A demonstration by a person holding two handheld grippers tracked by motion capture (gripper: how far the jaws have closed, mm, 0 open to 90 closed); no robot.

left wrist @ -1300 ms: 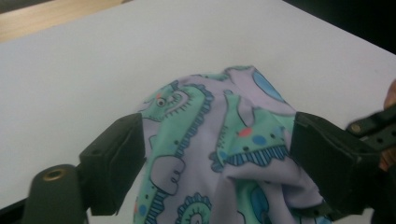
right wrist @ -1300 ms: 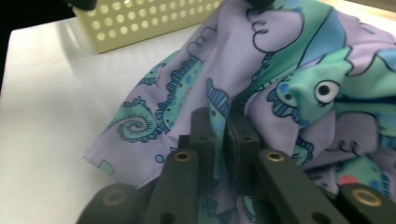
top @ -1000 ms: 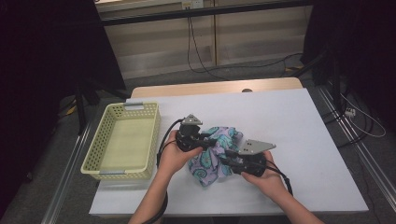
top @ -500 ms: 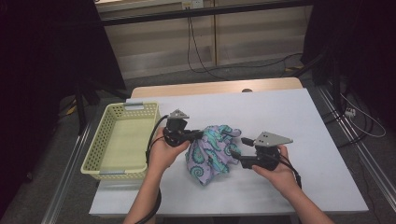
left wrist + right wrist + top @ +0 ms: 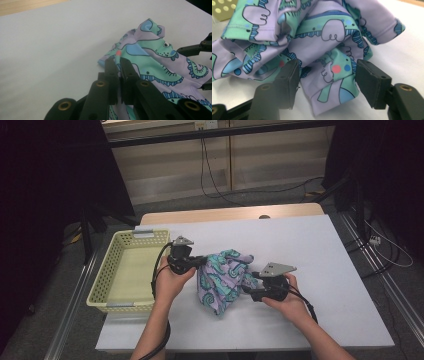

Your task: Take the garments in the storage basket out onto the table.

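A person's two hands, each w/ a two-jaw gripper, work a crumpled cloth [image 5: 223,279] on a white table [image 5: 320,250]. The cloth, lilac w/ teal and blue cartoon print, lies bunched near the table's front-left part, just right of a yellow basket [image 5: 111,294] that sits at the left edge.

Left gripper [image 5: 119,62]: jaws clenched on a thin fold at the cloth's left edge; a sliver of fabric shows pinched between the pads. Right gripper [image 5: 328,68]: jaws spread wide, straddling a thick hem fold on the cloth's right side, not yet biting.

Judgement: the step looks like getting a 2nd hold so the cloth can be lifted or spread, maybe for the basket. To do it well, push the right gripper a bit deeper so both pads pass the hem, take one layer or one clean fold rather than the whole bunch, then close firmly. Keep the left pinch steady; its bite is shallow, near the edge, so pulling apart hard could slip it. Lift both sides evenly.
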